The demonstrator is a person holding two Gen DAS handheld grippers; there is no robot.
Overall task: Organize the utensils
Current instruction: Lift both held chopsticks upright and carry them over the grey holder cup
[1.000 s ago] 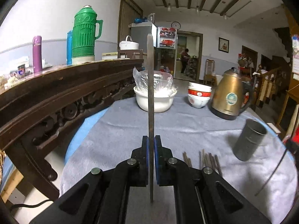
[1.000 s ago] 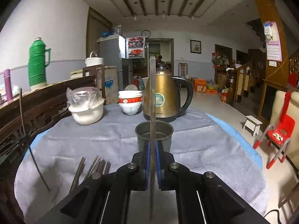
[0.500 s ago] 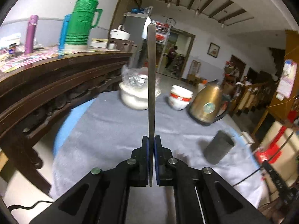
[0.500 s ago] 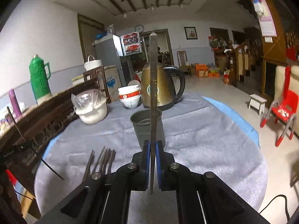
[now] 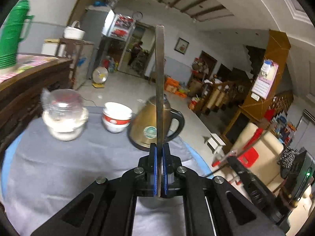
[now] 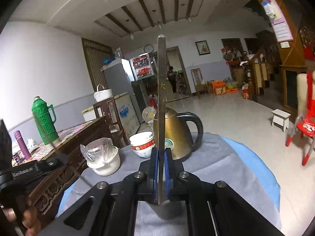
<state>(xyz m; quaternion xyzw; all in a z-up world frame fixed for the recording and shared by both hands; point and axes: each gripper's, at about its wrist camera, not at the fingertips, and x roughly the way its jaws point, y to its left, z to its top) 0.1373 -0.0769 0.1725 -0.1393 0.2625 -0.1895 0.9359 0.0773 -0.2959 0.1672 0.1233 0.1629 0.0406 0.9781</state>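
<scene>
My left gripper [image 5: 159,165] is shut on a long dark chopstick [image 5: 159,78] that stands upright between the blue pads. Below the jaws, the grey metal holder cup [image 5: 152,202] shows partly, hidden by the gripper. My right gripper [image 6: 161,169] is shut on another chopstick [image 6: 161,98], also upright. The grey cup [image 6: 167,210] sits right under its lower tip. The left gripper body [image 6: 29,172] shows at the left of the right wrist view.
On the grey cloth [image 5: 59,167] stand a brass kettle [image 5: 145,127], stacked red-and-white bowls [image 5: 117,118] and a white bowl with a plastic bag [image 5: 64,120]. A dark wooden bench [image 6: 65,157] with a green thermos [image 6: 44,122] runs along the left.
Both grippers have risen and come over the cup, each still holding its chopstick. The left view has swung right. The loose chopsticks on the cloth have left both views.
</scene>
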